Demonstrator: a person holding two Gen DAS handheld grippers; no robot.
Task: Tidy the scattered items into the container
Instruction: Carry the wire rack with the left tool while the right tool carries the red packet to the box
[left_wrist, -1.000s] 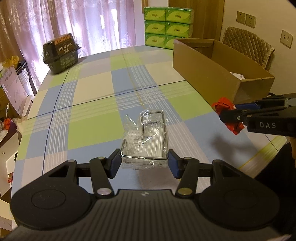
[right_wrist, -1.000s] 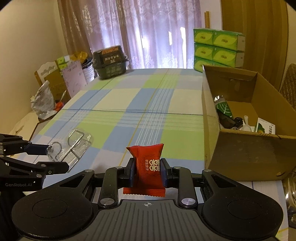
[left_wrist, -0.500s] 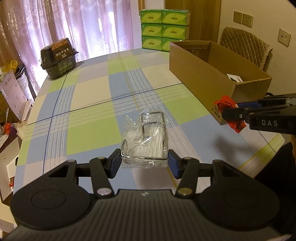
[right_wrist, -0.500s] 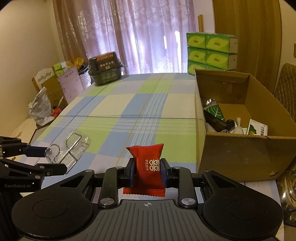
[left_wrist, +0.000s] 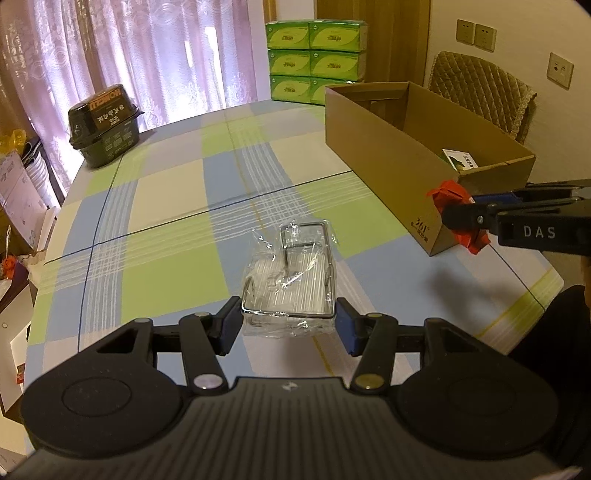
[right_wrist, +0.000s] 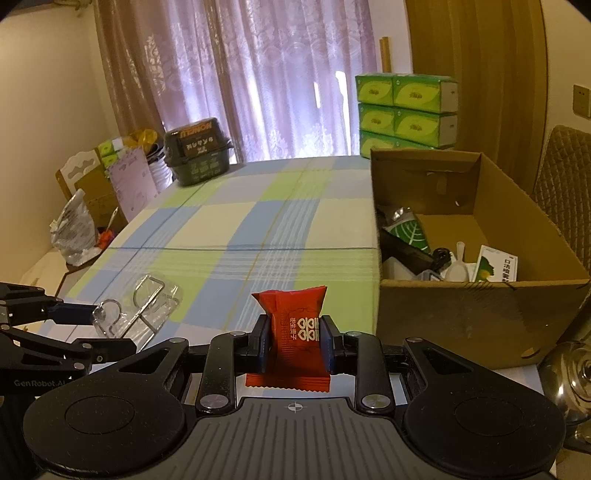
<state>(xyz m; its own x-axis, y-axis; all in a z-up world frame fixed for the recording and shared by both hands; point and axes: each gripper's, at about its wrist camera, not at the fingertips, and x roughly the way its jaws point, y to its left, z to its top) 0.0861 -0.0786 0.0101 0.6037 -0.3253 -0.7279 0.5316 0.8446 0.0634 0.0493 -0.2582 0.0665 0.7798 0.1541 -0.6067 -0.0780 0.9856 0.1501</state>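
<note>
The right gripper (right_wrist: 294, 334) pinches a red candy packet (right_wrist: 293, 332) just beside the cardboard box (right_wrist: 480, 317); the left gripper (left_wrist: 288, 326) clamps a plastic-wrapped wire rack (left_wrist: 290, 278), apparently raised, left of the box

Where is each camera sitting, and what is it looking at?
Left wrist: sits on the left gripper, looking across the table at a wrapped wire rack; a dark sleeve shows at right.
Right wrist: sits on the right gripper, which pinches a red packet, looking toward the curtains.
Both show the cardboard box, rack, packet and each other's gripper.
</note>
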